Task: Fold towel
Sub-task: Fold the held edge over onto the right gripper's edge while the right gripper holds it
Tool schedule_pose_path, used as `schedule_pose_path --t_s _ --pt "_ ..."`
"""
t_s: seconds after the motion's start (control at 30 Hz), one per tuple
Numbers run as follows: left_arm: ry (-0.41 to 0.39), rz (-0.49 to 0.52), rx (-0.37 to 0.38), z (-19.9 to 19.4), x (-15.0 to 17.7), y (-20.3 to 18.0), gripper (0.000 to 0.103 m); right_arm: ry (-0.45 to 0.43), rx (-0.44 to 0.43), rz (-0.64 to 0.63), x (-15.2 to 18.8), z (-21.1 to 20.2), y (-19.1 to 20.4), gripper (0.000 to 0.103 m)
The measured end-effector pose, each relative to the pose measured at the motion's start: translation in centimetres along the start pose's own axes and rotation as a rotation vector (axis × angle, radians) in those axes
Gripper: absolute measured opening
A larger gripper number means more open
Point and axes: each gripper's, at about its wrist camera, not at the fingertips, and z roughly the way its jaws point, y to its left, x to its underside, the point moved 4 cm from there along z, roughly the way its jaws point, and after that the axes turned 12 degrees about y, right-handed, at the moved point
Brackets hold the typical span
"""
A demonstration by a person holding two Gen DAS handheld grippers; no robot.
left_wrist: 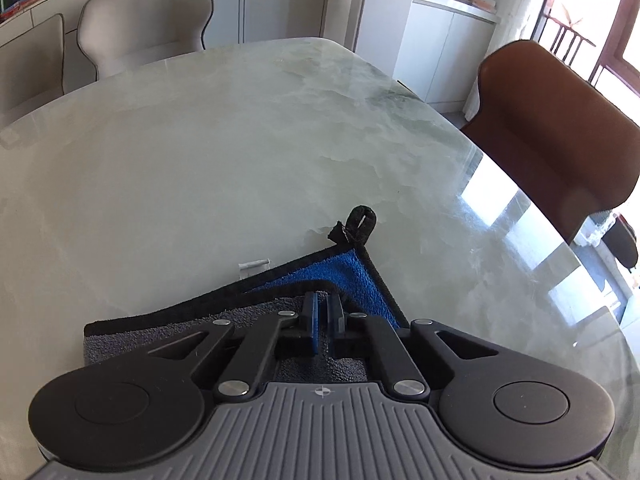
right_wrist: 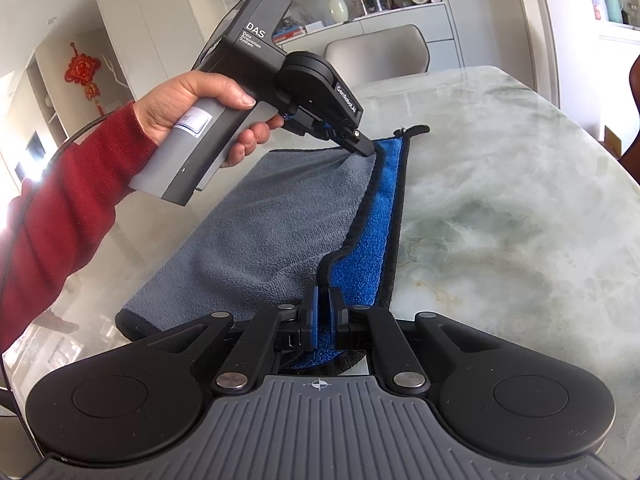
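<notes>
One fold looks almost done: the towel (right_wrist: 280,216) lies on the worktop (right_wrist: 500,208) with its grey half laid over the blue half, a blue strip showing. More folds are likely left. The left hand-held gripper (right_wrist: 366,148) pinches the far corner; the right hand-held gripper (right_wrist: 323,312) pinches the near edge.

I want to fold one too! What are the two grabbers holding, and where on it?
Both hold the towel. The left gripper pinches the black hem of the folded-over grey layer near the far end; the right gripper pinches that hem at the near end.
</notes>
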Motion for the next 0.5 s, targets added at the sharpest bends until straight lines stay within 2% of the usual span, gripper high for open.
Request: schedule_pose_path --t_s 0.17,0.3,0.5 --pt "-0.063 -0.033 0.024 -1.7 -0.7 0.8 0.002 -0.023 0.000 -0.019 -0.5 -0.3 0.1 0.007" --pt "-0.073 -0.027 0.029 -2.2 -1.2 0.6 0.002 -0.050 0.014 -0.037 -1.3 -0.7 0.2 0.007" --pt "-0.058 -0.036 0.044 -1.5 -1.4 0.3 0.002 -0.023 0.014 -0.019 -1.1 -0.4 0.2 0.007"
